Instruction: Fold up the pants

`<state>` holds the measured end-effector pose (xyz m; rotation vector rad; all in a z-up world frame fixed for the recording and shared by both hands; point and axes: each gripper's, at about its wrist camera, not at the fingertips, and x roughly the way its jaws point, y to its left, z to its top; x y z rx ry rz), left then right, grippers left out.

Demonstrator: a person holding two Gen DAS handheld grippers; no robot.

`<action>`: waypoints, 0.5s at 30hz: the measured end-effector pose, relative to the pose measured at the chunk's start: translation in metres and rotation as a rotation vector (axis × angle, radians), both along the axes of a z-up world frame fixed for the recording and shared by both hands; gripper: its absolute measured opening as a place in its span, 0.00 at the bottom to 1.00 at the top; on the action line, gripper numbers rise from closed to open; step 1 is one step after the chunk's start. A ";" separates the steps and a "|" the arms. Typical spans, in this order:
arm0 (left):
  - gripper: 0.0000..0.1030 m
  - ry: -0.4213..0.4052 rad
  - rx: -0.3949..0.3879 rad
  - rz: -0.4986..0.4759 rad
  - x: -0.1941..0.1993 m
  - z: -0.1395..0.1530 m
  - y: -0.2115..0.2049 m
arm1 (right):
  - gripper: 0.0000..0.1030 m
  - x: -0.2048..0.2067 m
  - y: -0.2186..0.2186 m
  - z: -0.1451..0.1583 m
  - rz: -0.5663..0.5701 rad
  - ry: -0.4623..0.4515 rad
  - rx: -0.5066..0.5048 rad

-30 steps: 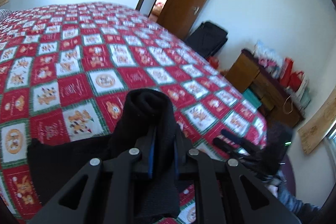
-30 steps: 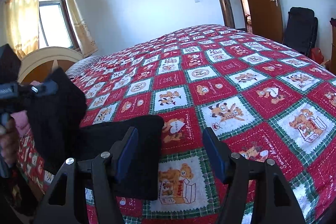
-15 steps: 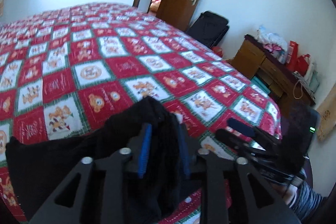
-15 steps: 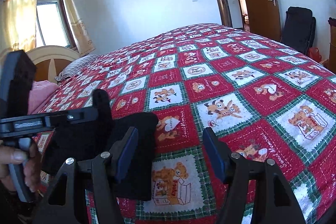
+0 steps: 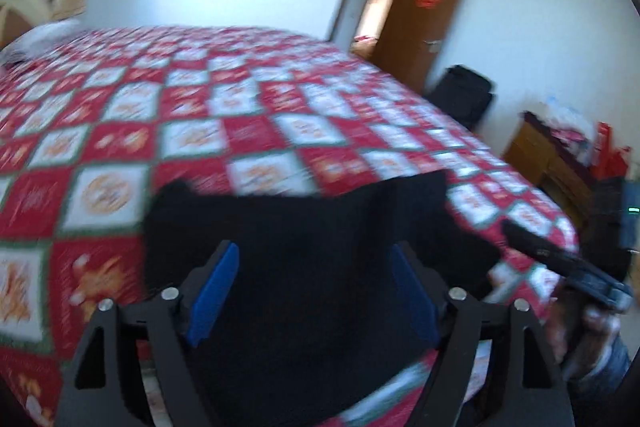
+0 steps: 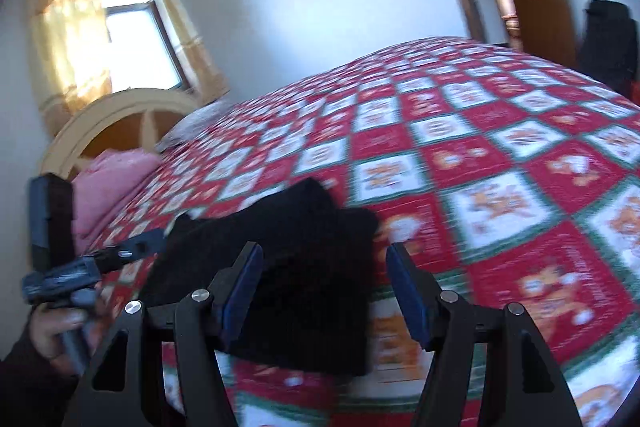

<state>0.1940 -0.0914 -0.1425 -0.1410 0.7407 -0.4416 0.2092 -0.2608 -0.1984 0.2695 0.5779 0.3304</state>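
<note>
The black pants (image 5: 304, 247) lie folded in a flat pile on the red checked bedspread (image 5: 248, 131), near its front edge. My left gripper (image 5: 314, 291) is open and empty, its blue pads wide apart just above the near part of the pants. In the right wrist view the pants (image 6: 288, 259) lie in front of my right gripper (image 6: 324, 291), which is open and empty just above them. The left gripper (image 6: 132, 251) shows at the left there. The right gripper (image 5: 560, 259) shows at the right of the left wrist view. Both views are blurred.
The bed fills the room's middle, with a wooden headboard (image 6: 116, 123) and a pink pillow (image 6: 108, 187) at its left end. A brown door (image 5: 428, 23), a black bag (image 5: 464, 99) and a wooden cabinet (image 5: 560, 163) stand along the right wall.
My left gripper has opened and let go of the pants, which now lie flat on the bed. Both grippers have swung, so both views are blurred.
</note>
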 end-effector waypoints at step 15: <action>0.96 0.016 0.041 0.112 0.014 -0.039 0.022 | 0.16 0.001 0.000 -0.031 -0.053 0.197 -0.071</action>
